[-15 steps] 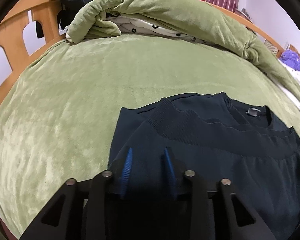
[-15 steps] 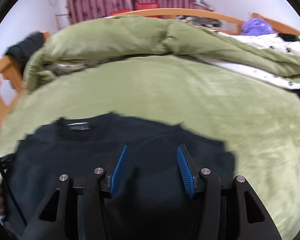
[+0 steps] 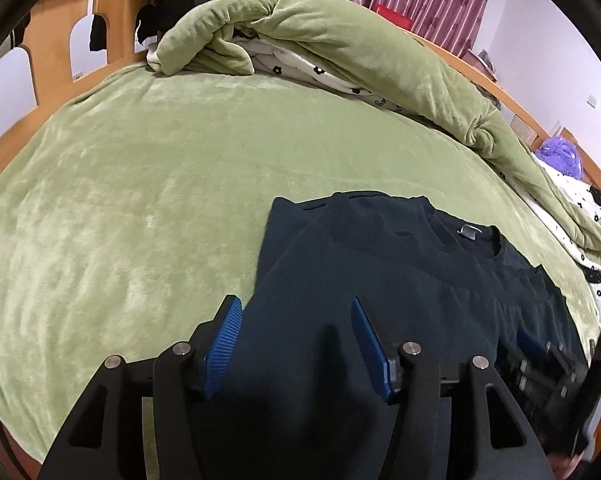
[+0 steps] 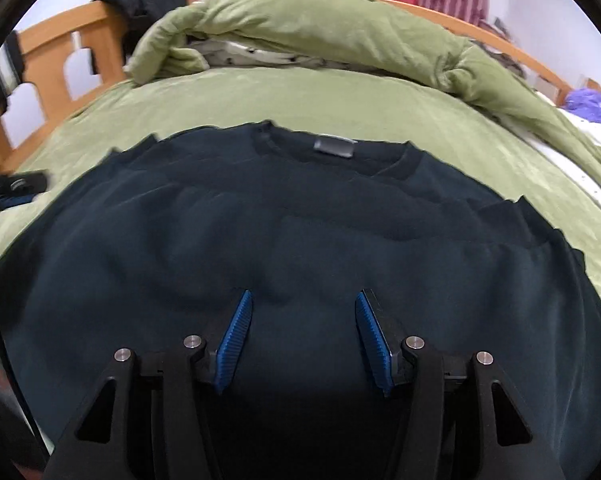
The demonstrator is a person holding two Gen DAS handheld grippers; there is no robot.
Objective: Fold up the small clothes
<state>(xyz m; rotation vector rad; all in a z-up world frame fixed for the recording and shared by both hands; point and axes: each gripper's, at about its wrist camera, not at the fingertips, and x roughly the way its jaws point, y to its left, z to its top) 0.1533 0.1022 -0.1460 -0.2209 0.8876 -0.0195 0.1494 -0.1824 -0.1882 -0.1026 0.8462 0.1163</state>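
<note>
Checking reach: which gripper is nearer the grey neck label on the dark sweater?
Right, probably. The right gripper is open almost straight below the neck label; the left gripper is open near the sweater's left edge.

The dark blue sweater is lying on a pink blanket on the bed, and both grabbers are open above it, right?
Not quite. The blanket under the dark blue sweater is green, not pink, as the right wrist view shows. The left gripper and right gripper are both open above it.
</note>
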